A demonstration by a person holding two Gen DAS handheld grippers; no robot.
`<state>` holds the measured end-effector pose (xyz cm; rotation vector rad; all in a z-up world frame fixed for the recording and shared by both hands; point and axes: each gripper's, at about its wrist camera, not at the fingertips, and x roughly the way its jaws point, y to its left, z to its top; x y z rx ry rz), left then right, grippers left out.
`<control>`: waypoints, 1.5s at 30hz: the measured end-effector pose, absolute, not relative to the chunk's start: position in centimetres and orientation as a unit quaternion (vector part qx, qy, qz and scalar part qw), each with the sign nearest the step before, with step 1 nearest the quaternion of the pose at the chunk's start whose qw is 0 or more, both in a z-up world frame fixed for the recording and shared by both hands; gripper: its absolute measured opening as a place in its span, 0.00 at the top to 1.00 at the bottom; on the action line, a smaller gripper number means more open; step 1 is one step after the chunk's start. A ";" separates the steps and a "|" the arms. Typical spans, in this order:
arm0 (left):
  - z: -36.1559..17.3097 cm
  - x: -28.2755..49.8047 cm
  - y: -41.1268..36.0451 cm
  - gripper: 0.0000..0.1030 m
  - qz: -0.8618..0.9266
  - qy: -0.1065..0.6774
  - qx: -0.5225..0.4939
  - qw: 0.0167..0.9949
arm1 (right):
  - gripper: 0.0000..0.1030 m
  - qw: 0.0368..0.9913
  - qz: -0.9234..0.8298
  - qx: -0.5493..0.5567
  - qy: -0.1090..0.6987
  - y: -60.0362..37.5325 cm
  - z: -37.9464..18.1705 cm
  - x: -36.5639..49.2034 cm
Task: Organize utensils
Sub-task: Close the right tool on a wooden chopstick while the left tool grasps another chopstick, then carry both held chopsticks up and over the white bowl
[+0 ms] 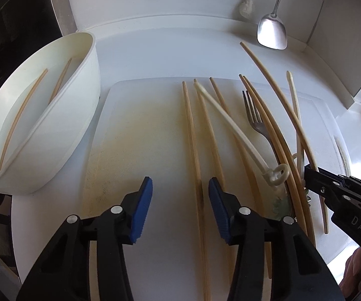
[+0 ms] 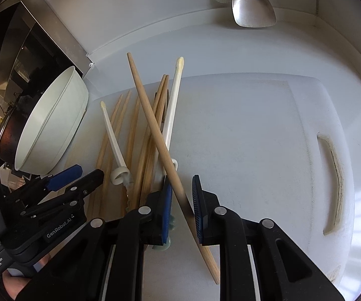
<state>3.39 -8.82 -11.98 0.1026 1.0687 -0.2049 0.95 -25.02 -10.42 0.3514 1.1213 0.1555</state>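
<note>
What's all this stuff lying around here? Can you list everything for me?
Wooden chopsticks: several, tan, on the cutting board; two more inside the bowl.
Ringed sticks: two, white, among the chopsticks.
Fork: one, metal, among the chopsticks.
Cutting board: one, white, stained, on the counter.
Bowl: one, white, left of the board.
Spatula: one, metal, hanging at the back wall.
Brush: one, white, beside the spatula.
Left gripper: open, empty.
Right gripper: open around one chopstick.

A home kitchen: cutting board (image 1: 140, 135), chopsticks (image 1: 191, 135), spatula (image 1: 272, 32), oven (image 1: 12, 25).
</note>
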 end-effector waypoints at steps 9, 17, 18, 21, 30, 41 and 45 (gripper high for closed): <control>-11.9 3.6 -8.7 0.93 -0.113 0.506 0.026 0.855 | 0.94 0.838 0.061 0.165 0.517 -25.4 -10.6 0.7; -11.4 2.7 -7.3 0.93 -0.112 0.517 -0.001 0.849 | 0.94 0.838 0.038 0.212 0.501 -27.7 -10.1 -0.9; -11.1 2.5 -7.1 0.93 -0.112 0.516 -0.003 0.849 | 0.94 0.839 0.037 0.214 0.499 -28.0 -9.8 -1.1; -9.8 1.9 -6.6 0.93 -0.113 0.510 -0.010 0.853 | 0.94 0.840 0.036 0.222 0.493 -28.6 -8.8 -1.7; -3.4 -0.7 -4.2 0.93 -0.103 0.469 -0.045 0.876 | 0.94 0.860 0.083 0.212 0.456 -27.8 -3.3 -2.7; 1.8 -2.9 6.0 0.93 -0.007 0.422 -0.103 0.901 | 0.94 0.860 0.187 0.181 0.439 -19.6 1.8 0.4; 2.2 -2.1 10.3 0.93 0.012 0.410 -0.117 0.904 | 0.94 0.857 0.214 0.170 0.437 -14.9 3.0 2.8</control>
